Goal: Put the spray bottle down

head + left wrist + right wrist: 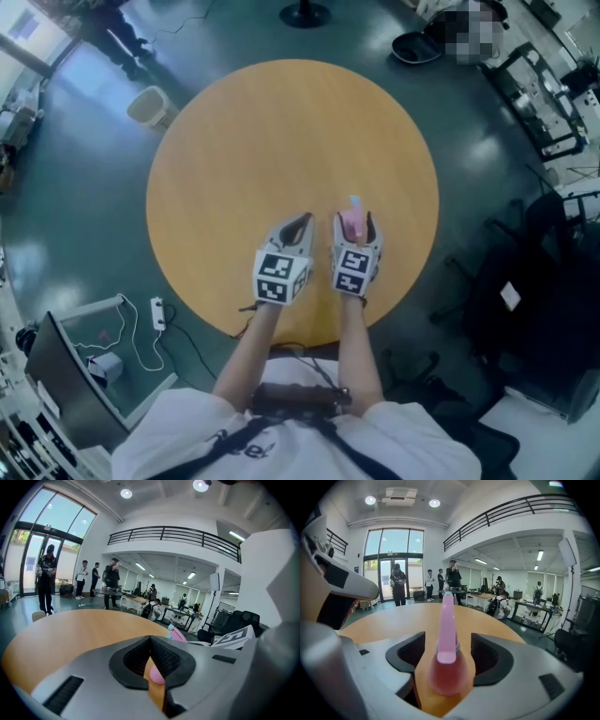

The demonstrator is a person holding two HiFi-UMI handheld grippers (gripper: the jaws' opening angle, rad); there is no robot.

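Note:
A pink spray bottle (352, 222) with a pale teal tip stands upright on the round wooden table (281, 141), near its front edge. My right gripper (353, 223) sits around it, jaws open. In the right gripper view the bottle (447, 634) rises between the two black pads (487, 656) with a strip of table showing on each side, so neither pad presses on it. My left gripper (300, 222) is just left of it, jaws drawn together to a point, holding nothing. From the left gripper (151, 639) view the bottle's top (177, 633) peeks over the right jaw.
On the dark floor to the far left of the table stands a pale bin (147, 106). A power strip (157, 312) with cables lies at the near left. Black chairs (525, 281) crowd the right side. People stand far off by the glass doors (398, 585).

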